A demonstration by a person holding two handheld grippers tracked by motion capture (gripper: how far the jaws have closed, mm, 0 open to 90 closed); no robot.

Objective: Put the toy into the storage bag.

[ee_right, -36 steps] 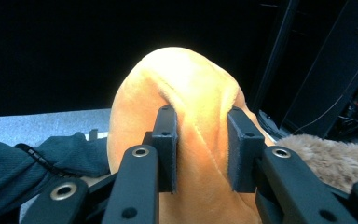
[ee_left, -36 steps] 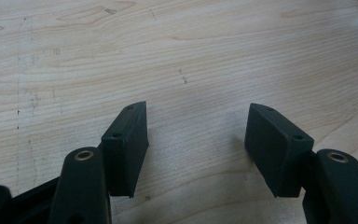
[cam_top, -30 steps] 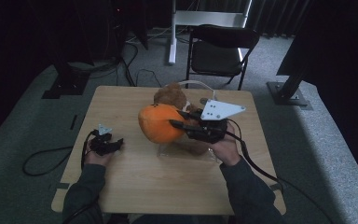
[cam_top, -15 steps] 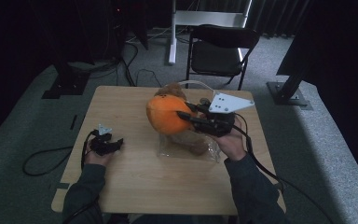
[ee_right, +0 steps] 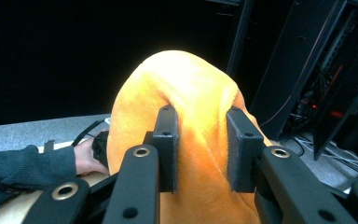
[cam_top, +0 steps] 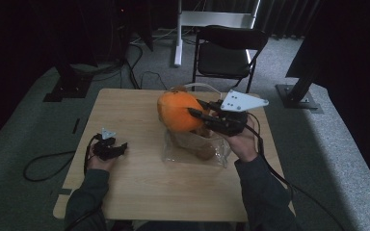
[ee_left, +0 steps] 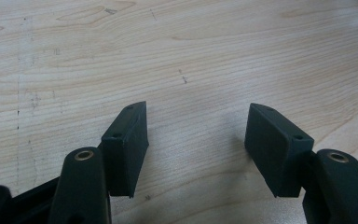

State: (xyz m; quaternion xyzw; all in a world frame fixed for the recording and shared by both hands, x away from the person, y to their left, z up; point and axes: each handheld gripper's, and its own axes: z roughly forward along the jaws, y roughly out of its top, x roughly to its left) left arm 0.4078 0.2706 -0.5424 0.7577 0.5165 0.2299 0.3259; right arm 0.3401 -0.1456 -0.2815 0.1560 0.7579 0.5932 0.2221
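High view sits above the person's side of the wooden table point(cam_top: 139, 192), looking forward and down, far enough back to take in the whole top plus the black chair point(cam_top: 229, 50) beyond the table's far edge. Left gripper view rides close over the table, angled down at bare wood grain point(ee_left: 191, 56) between its own jaws. Right gripper view looks level across the table, very near the orange plush point(ee_right: 186, 93); it shares the plush point(cam_top: 178, 110) and the person's left hand point(ee_right: 86, 161) with the high view.
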